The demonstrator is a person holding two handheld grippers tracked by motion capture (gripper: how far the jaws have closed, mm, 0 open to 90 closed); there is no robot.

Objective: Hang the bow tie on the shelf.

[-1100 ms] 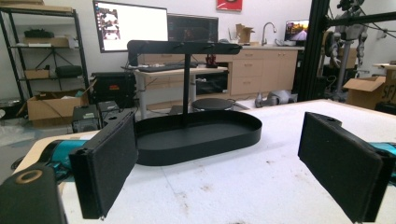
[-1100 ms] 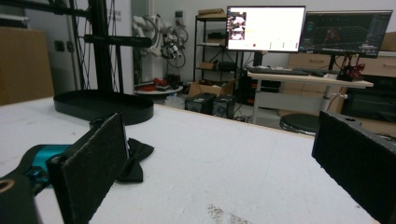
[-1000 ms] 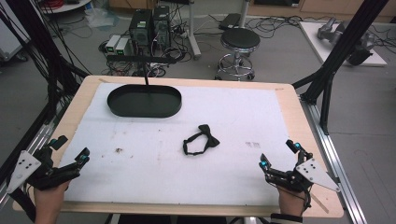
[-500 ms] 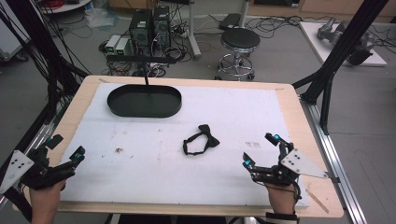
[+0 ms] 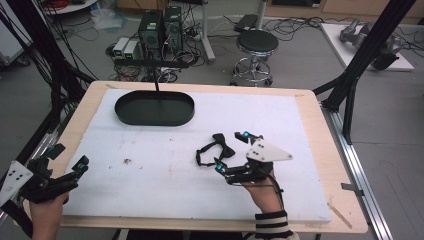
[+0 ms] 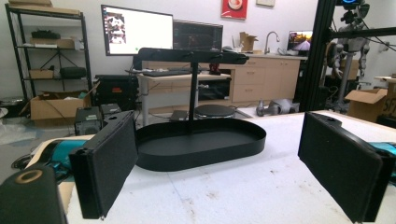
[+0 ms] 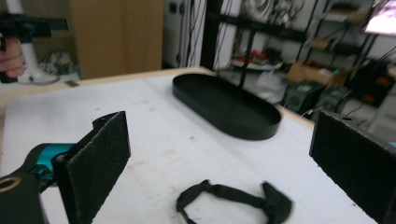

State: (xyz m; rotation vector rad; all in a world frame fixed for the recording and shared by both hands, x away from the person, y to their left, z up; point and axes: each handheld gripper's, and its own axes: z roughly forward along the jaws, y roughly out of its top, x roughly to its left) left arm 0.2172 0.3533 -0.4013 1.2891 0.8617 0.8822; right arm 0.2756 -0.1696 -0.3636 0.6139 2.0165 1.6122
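So the black bow tie (image 5: 215, 150) is lying flat on the white worktop (image 5: 165, 175), a bit in front of the oval black tray (image 5: 154, 108) and off toward its right end, well apart from it. The right claw (image 5: 231, 150) is right at the bow tie, jaws spread wide with the tie sitting between them, not pinched, and I can't tell whether they touch it. The left claw (image 5: 70, 160) is way off by the worktop's near left corner, also wide open with nothing in it, pointing at the tray.
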